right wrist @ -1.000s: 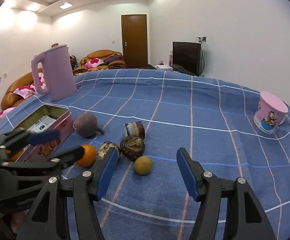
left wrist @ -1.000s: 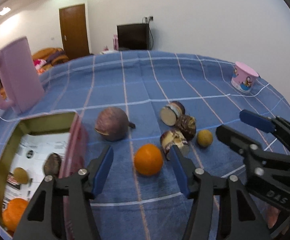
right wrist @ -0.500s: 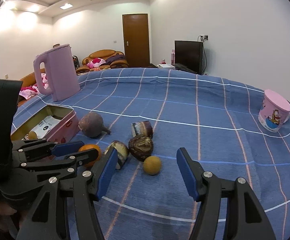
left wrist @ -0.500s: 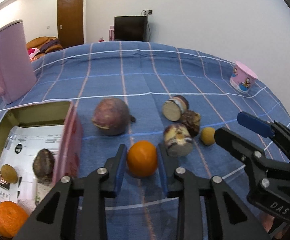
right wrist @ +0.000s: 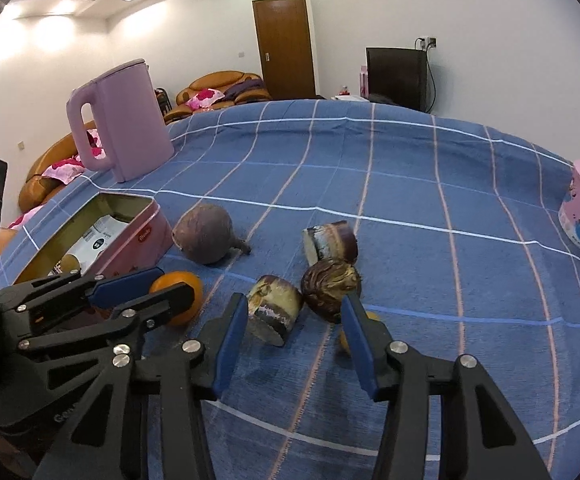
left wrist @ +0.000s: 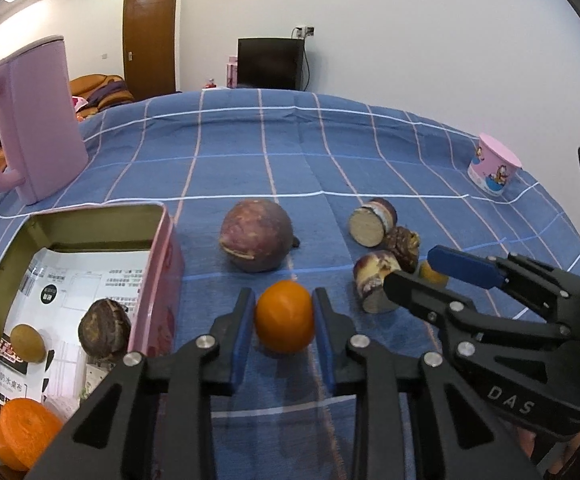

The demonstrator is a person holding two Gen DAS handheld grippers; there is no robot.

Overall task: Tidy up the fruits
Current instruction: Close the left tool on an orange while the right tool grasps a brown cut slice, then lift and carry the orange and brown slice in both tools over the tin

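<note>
Left tongs [left wrist: 283, 320] gripped orange [left wrist: 284, 316]; right tongs [right wrist: 294, 344] were closing, empty, yellow fruit [right wrist: 344, 340] outside at 3 o'clock. Risk: pad knocks it rolling.

Orange [left wrist: 284, 317] sits clamped between blue pads on the blue checked cloth, beside the open pink tin [left wrist: 161, 272] holding a yellow fruit, brown fruit and orange slice; purple round fruit [left wrist: 256, 235] and cut pieces lie beyond.

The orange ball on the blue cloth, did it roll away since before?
No. The orange sits the same way from the big purple fruit. The left gripper closed its blue fingers on it.
</note>
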